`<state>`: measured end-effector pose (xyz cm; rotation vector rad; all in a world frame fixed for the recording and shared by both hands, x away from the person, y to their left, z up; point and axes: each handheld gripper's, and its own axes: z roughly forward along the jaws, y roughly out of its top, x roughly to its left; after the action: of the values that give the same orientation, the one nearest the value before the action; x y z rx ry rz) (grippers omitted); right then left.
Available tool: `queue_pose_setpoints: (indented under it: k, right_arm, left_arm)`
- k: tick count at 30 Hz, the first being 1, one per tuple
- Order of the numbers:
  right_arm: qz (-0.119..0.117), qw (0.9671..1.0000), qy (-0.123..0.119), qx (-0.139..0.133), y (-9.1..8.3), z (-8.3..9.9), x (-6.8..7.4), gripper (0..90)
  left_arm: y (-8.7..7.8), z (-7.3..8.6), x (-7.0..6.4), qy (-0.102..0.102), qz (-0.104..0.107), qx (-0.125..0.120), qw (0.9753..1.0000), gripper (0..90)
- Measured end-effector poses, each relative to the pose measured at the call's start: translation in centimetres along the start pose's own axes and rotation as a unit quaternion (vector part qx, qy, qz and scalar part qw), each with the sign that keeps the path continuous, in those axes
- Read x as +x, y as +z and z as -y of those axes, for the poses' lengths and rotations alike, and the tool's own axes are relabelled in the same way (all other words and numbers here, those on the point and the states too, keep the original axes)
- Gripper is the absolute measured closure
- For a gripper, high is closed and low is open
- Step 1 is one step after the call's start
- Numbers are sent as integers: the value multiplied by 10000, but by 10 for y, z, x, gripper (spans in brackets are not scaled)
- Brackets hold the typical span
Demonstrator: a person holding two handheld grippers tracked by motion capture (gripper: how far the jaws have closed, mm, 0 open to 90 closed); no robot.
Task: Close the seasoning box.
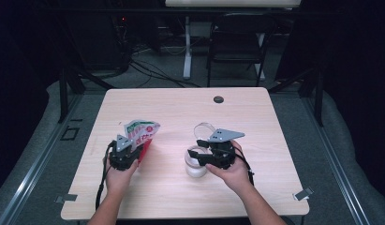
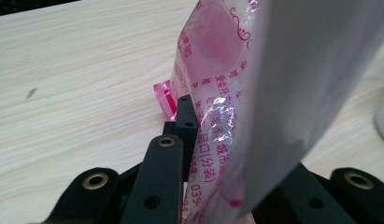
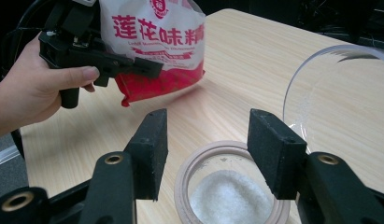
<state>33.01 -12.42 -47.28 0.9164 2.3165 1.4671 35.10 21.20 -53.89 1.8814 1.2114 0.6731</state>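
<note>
Gripping hard, my left gripper (image 1: 134, 149) is holding the bag (image 1: 141, 133) between its two black jaws, which are squeezed tight on the thin plastic. In the left gripper view the bag (image 2: 236, 93) is standing up between the jaws, and I am seeing pink writing on its shiny side. I am holding it up over the left part of the table (image 1: 181, 108), with its top leaning toward the middle. In the right gripper view, the bag (image 3: 157, 42) is showing big red letters on white, and its red bottom edge is hanging just above the wood.

Going to the right, the jar (image 1: 196, 164) is sitting on the table near the middle, well apart from the bag. Its see-through lid (image 1: 205, 130) is tipped back and open. White grains (image 3: 229, 196) are lying inside the jar (image 3: 213, 149).

Right there, my right gripper (image 1: 217, 152) is hanging just over the jar's mouth. Its jaws are spread wide and are holding nothing. My right hand (image 1: 234, 171) is wrapping around its handle.

Far back on the table, a small dark round thing (image 1: 218, 99) is lying by itself.
</note>
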Motion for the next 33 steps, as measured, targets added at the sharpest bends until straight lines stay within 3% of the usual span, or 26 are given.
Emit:
queue_pose_setpoints:
  k: [6, 10, 14, 21, 26, 33]
  right_arm:
    - [-16, 10000, -19, 1, 1, -1, 0, 483]
    - [-52, 10000, -24, 27, 3, -1, -1, 487]
    - [-74, 10000, -14, 27, 6, -2, -1, 488]
    - [-134, 9999, -43, 68, 10, -4, 0, 488]
    - [-151, 9999, -28, 50, 12, -4, -1, 488]
    - [-165, 9998, -17, 53, 14, -5, -1, 479]
  left_arm:
    - [-6, 2, 17, -259, -251, -6, 9994, 800]
    - [-10, 5, 28, -222, -502, 86, 9985, 800]
    - [-14, 12, 42, -517, -594, 98, 9968, 799]
    - [-18, 21, 61, -757, -817, 204, 9936, 796]
    - [-20, 24, 67, -762, -1042, 268, 9913, 794]
    - [-19, 29, 71, -934, -1050, 314, 9896, 746]
